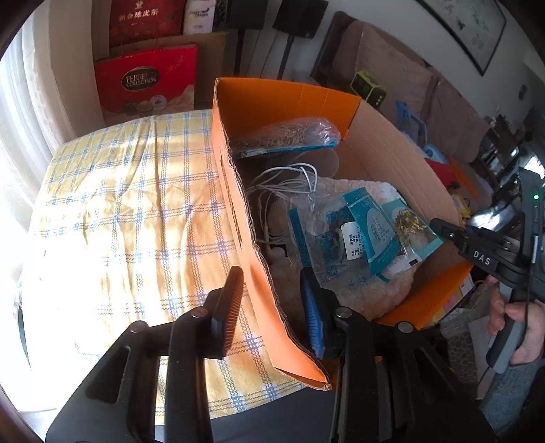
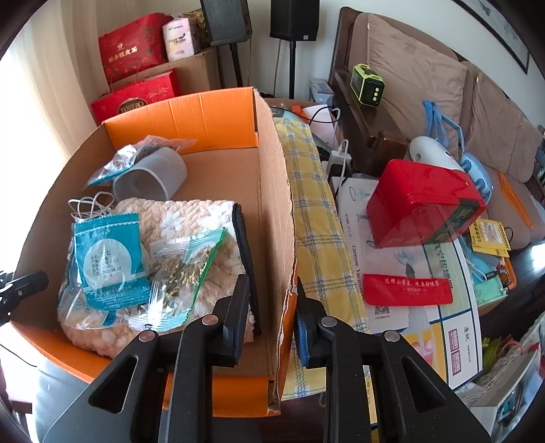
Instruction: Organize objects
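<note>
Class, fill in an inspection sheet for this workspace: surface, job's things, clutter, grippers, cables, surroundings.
Surface: checked tablecloth under the cardboard box.
Job's things: teal sachet, zip bag, towel and grey cup inside the box.
Clutter: red container and papers beside the box.
Grippers: left gripper jaws open astride one box wall; right gripper astride the opposite wall, grip unclear.
Cables: white cable coiled in the box.
Surroundings: sofa, speaker.
</note>
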A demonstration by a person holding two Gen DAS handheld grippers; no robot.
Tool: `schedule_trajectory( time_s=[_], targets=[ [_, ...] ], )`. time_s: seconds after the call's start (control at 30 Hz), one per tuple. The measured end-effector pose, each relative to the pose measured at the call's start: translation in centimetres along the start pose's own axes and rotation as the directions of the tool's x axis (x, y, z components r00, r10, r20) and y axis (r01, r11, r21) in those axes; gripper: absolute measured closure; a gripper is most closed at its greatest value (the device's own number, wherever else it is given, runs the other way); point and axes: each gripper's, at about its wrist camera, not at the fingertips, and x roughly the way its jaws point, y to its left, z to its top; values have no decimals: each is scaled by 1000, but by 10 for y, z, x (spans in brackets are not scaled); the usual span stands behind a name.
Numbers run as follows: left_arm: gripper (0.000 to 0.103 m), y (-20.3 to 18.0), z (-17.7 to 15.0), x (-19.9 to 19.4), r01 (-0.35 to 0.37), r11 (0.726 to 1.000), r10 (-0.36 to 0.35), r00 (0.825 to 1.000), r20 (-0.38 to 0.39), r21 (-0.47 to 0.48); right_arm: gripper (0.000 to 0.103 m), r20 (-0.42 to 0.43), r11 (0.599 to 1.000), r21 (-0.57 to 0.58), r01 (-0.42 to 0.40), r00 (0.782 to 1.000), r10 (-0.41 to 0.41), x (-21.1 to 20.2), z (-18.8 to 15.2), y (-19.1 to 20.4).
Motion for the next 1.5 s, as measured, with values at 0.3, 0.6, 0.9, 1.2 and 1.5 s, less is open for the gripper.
schedule_trajectory(
  time_s=[0.3,0.6,0.9,1.2,1.5],
  targets=[
    [13,10,1,-53,-116,993,120,979,164,-35,50,162,996,-26,83,984,-77,-49,0,16],
    [0,15,-19,-89,-174,981,190,946,263,-83,22,235,997,-76,11,972,7,-82,-10,61],
    [0,23,-41,-100,-250,960,275,927,253,-129,0,297,997,-78,20,955,4,-103,-25,95],
    [0,26,-60,-106,-289,945,320,914,247,-156,0,286,997,-75,-15,958,36,-104,-44,113],
    [0,23,-71,-106,-313,936,345,906,244,-162,0,305,999,-45,-6,952,19,-112,-55,113]
  ],
)
